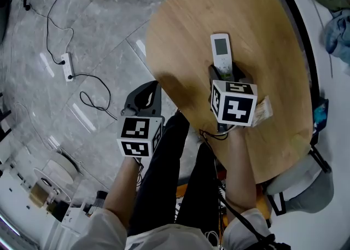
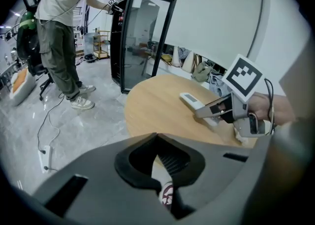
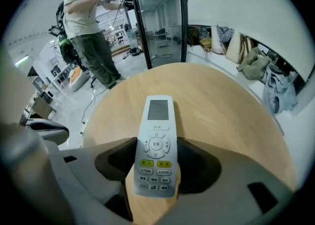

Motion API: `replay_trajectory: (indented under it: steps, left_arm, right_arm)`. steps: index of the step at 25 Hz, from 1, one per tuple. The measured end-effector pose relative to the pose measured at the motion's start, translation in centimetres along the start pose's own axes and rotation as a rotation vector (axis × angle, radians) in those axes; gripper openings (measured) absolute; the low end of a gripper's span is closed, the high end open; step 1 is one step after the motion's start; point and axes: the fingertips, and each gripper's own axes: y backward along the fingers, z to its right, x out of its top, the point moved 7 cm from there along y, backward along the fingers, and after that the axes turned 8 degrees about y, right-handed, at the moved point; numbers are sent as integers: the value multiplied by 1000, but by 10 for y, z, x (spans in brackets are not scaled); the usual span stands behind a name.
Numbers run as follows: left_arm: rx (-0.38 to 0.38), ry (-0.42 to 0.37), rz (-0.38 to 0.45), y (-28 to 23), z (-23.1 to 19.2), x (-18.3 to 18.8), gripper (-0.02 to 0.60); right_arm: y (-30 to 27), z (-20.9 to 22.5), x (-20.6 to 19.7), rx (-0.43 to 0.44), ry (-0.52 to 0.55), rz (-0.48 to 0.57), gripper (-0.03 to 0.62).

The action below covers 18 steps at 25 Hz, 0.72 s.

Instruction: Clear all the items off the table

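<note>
Right hand-held gripper (image 3: 156,145) clasps the white remote (image 3: 158,118), jaws at its button end.

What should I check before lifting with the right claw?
1. White remote control between right claw pads: ok, both pads touch its sides.
2. Remote clear of round wooden table: cannot tell.
3. Left claw free: ok, shut and empty.
4. Table cleared: not ok, a pale crumpled packet lies beside the right claw.
5. Standing person away from the table: ok.
</note>
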Motion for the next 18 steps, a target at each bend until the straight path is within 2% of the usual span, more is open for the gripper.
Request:
replay_trajectory:
  steps: [4,8,13,18]
  left_arm:
    - [-29,-34,-14,-5,25,1,8]
    - [-82,-103,-26,-13,67,2,8]
    - [-175,-197,-48,-18,134,-1,8]
    - [-258,-290,-90,-21,210,-21,8]
  right_arm:
    - [25,13,-19,-1,-67,38,270]
    - [57,36,-45,-20,-148,83,270]
    - [107,68,-90,-65,-266,131,270]
    - [160,102,-152,-121,-415,162,270]
